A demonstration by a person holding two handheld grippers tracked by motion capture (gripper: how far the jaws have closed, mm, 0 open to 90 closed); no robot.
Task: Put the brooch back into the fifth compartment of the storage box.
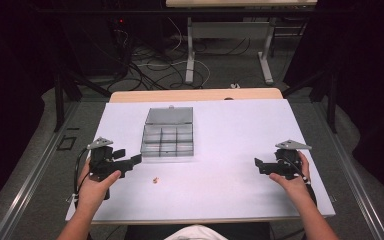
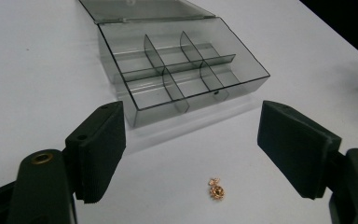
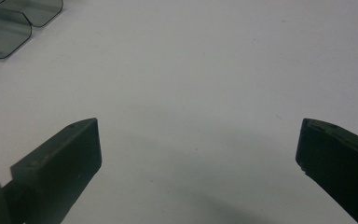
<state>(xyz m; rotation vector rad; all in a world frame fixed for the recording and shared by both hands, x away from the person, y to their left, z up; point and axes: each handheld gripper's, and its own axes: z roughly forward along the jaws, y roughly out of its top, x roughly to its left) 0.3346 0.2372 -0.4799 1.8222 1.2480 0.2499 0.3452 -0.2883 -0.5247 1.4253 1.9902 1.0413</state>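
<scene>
— Smoky-grey clear plastic compartment box [image 1: 168, 139], lid open: where?
— Mid-table. Small gold trinket [image 1: 155, 180] lies just before it; left gripper [image 1: 136, 160] nearby and right gripper [image 1: 256, 162] well right both gape, empty.

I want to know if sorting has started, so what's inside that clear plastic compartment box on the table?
The compartment box sits open, lid folded back. Every compartment visible through its smoky walls looks empty. The small gold trinket lies outside it on the table, between the left hand-held gripper's jaws.
</scene>
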